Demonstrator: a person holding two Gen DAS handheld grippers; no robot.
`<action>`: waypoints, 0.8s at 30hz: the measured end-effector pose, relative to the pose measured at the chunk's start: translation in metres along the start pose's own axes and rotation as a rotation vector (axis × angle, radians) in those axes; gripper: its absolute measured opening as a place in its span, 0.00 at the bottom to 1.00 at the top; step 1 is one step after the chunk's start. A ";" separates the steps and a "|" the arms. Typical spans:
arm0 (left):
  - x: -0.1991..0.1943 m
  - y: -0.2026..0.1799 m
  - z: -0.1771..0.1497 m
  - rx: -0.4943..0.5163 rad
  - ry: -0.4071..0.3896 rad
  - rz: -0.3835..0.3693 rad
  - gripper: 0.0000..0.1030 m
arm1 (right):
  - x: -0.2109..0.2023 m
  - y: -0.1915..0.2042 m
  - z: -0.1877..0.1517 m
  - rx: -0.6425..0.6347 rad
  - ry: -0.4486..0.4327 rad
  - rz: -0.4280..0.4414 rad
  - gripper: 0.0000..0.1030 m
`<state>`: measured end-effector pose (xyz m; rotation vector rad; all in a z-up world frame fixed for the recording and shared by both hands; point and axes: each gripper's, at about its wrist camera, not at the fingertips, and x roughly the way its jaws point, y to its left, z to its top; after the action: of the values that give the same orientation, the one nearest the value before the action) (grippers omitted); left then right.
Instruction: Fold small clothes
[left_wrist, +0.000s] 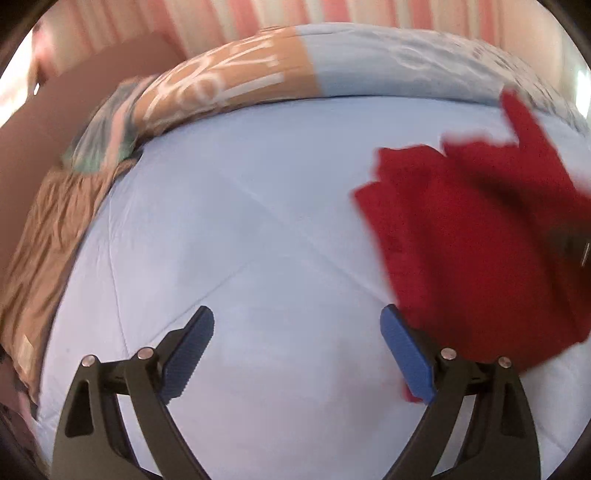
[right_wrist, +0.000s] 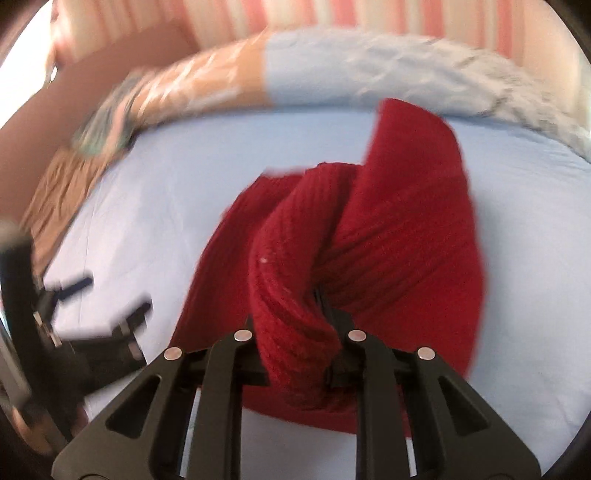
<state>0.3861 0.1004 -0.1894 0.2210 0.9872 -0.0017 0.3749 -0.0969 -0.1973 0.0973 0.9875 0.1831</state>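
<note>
**Red knit lifted off a pale blue bed, one gripper clamped, the other wide**

Left wrist view: the left gripper hangs over a pale blue bedsheet with its jaws standing wide apart and nothing between the blue pads. Only creased sheet shows in the gap. A red knitted garment, blurred, fills the right side of the frame, its lower edge passing just behind the right-hand finger, and a narrow part of it rising toward the top right. Whether it touches that finger cannot be told. Along the far edge of the bed lies a rolled quilt, part tan with white lettering, part light blue. A brown cloth runs down the left side. Pink-and-white striped curtains close off the background.

Right wrist view: the right gripper has its jaws drawn close and clamped on a thick, twisted fold of the red knitted garment, which bulges out between and above the fingers. The rest of the knit spreads beyond them, one flap standing up toward the quilt, the lower part draping toward the bedsheet. At the left edge, blurred, the left gripper shows with its fingers apart, clear of the red cloth.
</note>
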 end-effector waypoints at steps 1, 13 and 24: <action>0.007 0.013 -0.001 -0.044 0.014 -0.015 0.89 | 0.019 0.009 -0.008 -0.030 0.039 -0.009 0.17; 0.008 0.027 -0.008 -0.111 -0.010 -0.061 0.89 | 0.006 0.043 0.002 -0.128 -0.021 -0.012 0.17; 0.012 0.040 -0.007 -0.118 -0.012 -0.092 0.89 | 0.056 0.078 -0.035 -0.346 0.127 -0.093 0.23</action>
<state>0.3905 0.1416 -0.1957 0.0673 0.9819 -0.0285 0.3671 -0.0096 -0.2498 -0.2794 1.0707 0.2743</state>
